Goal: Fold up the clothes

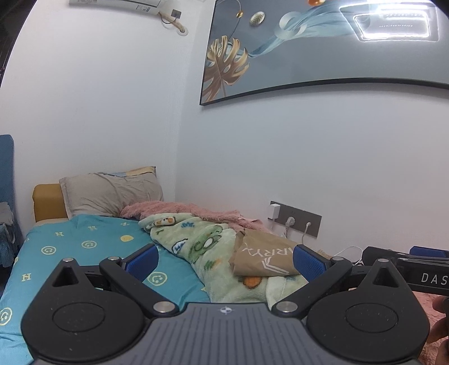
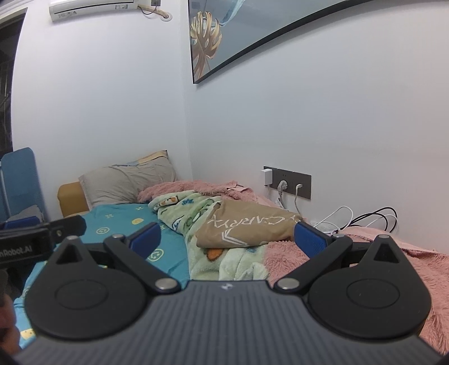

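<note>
Both grippers, left [image 1: 226, 261] and right [image 2: 228, 238], gape empty; ahead of our jaws, the limp tan garment [image 2: 247, 227] wants pinching at its corners.

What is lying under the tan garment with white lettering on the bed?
The tan garment rests on a green cartoon-print blanket, with a pink fuzzy blanket under its right end. Whatever lies beneath its middle is covered and cannot be seen.

White walls [image 2: 280, 112] meet in a corner behind the bed [image 1: 84, 252]. Above the bed hang a large framed picture [image 1: 308, 56] and an air conditioner [image 2: 92, 9]; a socket strip [image 2: 289, 182] sits low beside it.
</note>
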Available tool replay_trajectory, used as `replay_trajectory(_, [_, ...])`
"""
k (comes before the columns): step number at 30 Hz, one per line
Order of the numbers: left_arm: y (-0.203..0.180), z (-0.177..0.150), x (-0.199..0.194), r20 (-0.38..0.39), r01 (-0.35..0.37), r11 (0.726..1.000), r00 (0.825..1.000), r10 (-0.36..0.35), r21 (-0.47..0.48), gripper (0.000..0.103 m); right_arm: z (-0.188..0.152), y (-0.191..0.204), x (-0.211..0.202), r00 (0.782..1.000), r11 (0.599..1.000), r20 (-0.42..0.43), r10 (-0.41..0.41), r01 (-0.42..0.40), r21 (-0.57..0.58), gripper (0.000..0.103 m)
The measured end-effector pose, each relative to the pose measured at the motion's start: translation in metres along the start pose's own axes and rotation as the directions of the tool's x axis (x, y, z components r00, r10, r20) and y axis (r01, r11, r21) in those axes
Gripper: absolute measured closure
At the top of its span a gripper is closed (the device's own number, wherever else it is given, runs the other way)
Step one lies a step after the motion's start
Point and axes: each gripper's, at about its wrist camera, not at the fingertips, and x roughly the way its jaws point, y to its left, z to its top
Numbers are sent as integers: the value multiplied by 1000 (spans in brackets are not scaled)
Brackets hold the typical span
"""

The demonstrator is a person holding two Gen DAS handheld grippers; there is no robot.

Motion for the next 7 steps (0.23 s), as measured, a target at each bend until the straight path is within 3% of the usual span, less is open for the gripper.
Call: replay_trajectory(7, [1,0,-2,3,7,1000,1000,-7,-4,0,0,0,-1,1000,1000,-3,3,-3,4,0])
